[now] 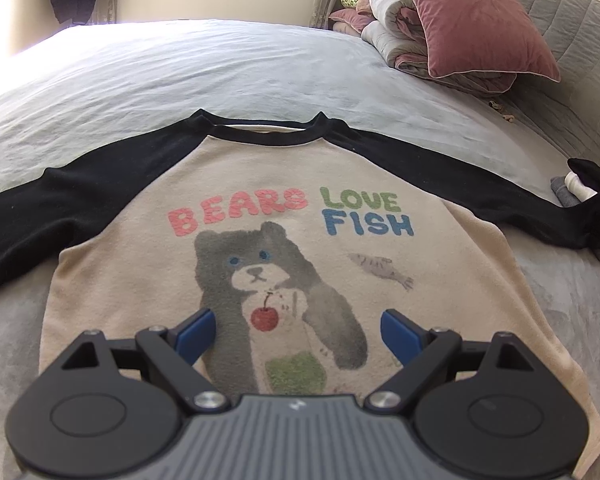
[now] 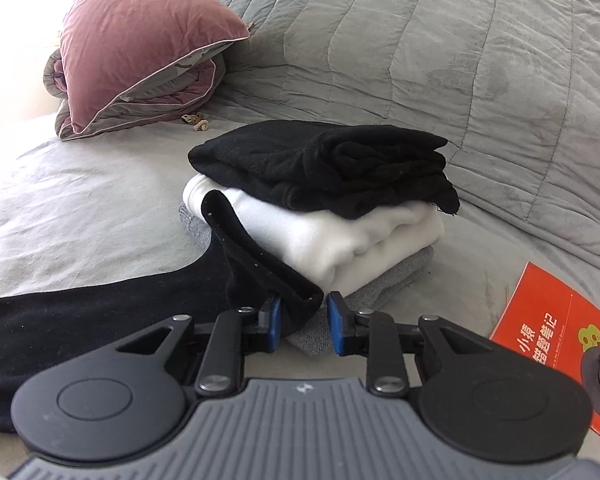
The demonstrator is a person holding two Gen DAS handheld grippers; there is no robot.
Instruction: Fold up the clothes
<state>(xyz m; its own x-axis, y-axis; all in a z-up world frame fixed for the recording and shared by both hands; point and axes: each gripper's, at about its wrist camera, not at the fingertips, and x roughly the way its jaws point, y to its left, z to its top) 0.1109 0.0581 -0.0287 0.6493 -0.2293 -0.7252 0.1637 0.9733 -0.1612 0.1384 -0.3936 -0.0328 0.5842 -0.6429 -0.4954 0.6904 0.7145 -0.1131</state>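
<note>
A cream shirt (image 1: 148,276) with black sleeves and a bear print lies face up, spread flat on the grey bed. My left gripper (image 1: 298,316) hovers over the print's lower part, jaws wide open and holding nothing. The shirt's right sleeve (image 1: 440,168) stretches out to the right. In the right wrist view that sleeve's black cuff (image 2: 260,264) stands between the jaws of my right gripper (image 2: 305,299). The jaws are narrow: the left pad (image 2: 275,320) touches the cuff, while a sliver of gap shows at the right pad (image 2: 336,320).
Just beyond the cuff stands a stack of folded clothes (image 2: 360,236): black on white on grey. A red booklet (image 2: 548,328) lies to the right. A pink pillow (image 2: 140,36) on a folded quilt sits at the back, and a grey quilted headboard (image 2: 460,60) is behind.
</note>
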